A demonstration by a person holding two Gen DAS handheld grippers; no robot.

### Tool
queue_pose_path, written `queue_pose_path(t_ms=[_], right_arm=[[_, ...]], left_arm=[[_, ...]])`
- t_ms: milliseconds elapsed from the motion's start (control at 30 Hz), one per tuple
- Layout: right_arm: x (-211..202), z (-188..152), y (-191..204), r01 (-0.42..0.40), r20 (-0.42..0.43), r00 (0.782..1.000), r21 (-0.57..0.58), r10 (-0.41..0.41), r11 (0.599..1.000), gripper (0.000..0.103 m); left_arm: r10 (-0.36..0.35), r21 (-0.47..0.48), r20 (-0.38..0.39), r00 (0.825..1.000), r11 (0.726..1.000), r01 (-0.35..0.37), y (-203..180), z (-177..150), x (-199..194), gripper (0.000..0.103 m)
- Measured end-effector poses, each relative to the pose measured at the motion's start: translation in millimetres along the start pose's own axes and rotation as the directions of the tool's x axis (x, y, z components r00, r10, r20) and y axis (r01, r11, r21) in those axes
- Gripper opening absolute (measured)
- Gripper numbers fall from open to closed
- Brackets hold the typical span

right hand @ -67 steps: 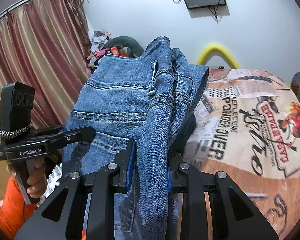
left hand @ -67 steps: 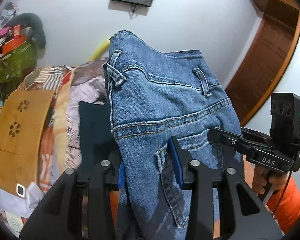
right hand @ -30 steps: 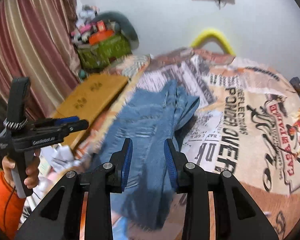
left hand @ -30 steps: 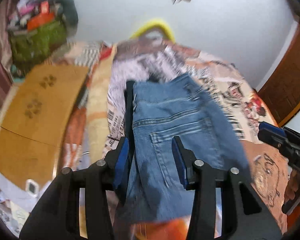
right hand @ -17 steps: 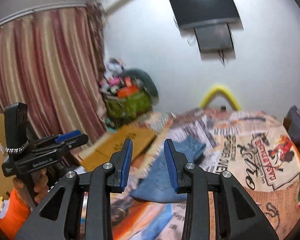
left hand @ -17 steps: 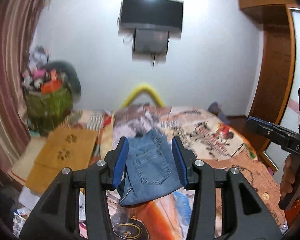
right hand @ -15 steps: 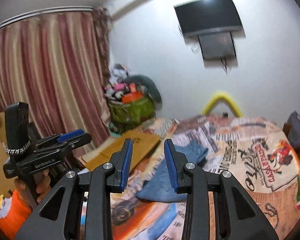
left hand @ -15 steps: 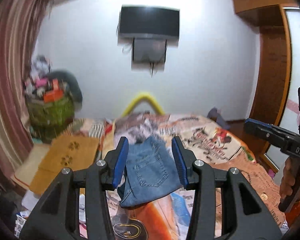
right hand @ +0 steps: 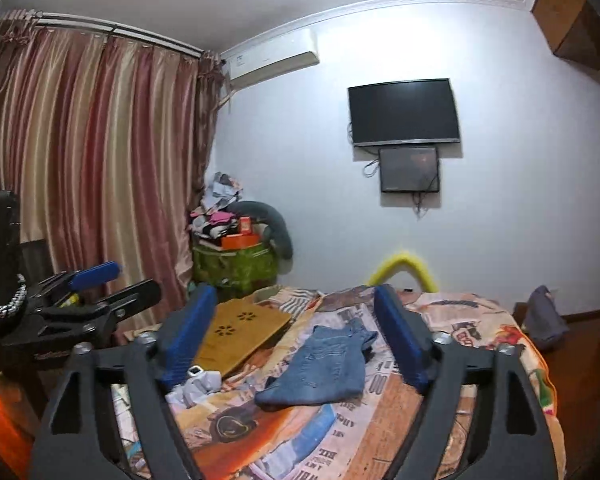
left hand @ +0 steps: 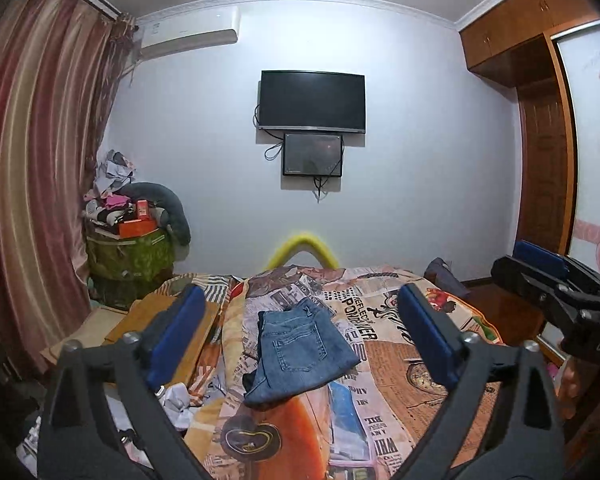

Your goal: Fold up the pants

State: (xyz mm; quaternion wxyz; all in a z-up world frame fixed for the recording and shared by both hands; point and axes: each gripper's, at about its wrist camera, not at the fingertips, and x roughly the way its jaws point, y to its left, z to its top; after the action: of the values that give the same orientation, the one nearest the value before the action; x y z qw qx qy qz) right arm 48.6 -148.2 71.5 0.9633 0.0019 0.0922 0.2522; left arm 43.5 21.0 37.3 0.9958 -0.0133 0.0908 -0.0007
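I see the bed (left hand: pixel 452 344) filling the lower part of both views, covered by a bright spread printed with newspaper-style lettering and cartoon figures. Behind it stands the pale far wall, with a dark television (left hand: pixel 312 100) mounted high and a smaller screen (left hand: pixel 313 154) just under it. On the left hang striped red and gold curtains (right hand: pixel 100 168). Near them, in the far left corner, a green bin (left hand: pixel 130 256) is heaped with clothes and an orange box. A wooden wardrobe (left hand: pixel 540 152) runs up the right side in the left wrist view.

A wooden board (right hand: pixel 240 336) with flower-shaped cut-outs lies along the left edge of the bed. The folded pants (left hand: pixel 300 350), blue jeans, lie flat on the spread toward the left of the bed's middle, back pocket up, just right of the board. A yellow curved tube (left hand: pixel 302 246) rises behind the far edge of the bed.

My left gripper (left hand: pixel 300 340) is held above the near end of the bed, well apart from the pants; its jaws are opening, spread wide, with nothing between the blue pads. My right gripper (right hand: pixel 296 338) is the same: jaws opening, wide, gripping nothing. Each view catches the other gripper at its outer edge.
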Motion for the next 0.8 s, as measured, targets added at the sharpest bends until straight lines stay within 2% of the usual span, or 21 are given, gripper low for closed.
queue_pose_path(t_ms=[100, 267, 800], right_arm=[[-1.6, -0.4, -1.9, 0.035, 0.005, 0.999, 0.018, -0.035, 0.999, 0.103], [-4.3, -1.3, -1.9, 0.071, -0.006, 0.997, -0.003, -0.071, 0.997, 0.103], [-14.6, -14.4, 0.6, 0.077, -0.033, 0.996, -0.002, -0.077, 0.997, 0.103]], left_arm=[[0.011, 0.003, 0.008, 1.000, 1.000, -0.011, -1.1, -1.9, -5.5, 0.103], [0.021, 0.006, 0.013, 1.000, 1.000, -0.021, -4.4, -4.9, -11.2, 0.103], [0.014, 0.024, 0.012, 1.000, 1.000, -0.015, -12.9, -11.3, -12.4, 0.103]])
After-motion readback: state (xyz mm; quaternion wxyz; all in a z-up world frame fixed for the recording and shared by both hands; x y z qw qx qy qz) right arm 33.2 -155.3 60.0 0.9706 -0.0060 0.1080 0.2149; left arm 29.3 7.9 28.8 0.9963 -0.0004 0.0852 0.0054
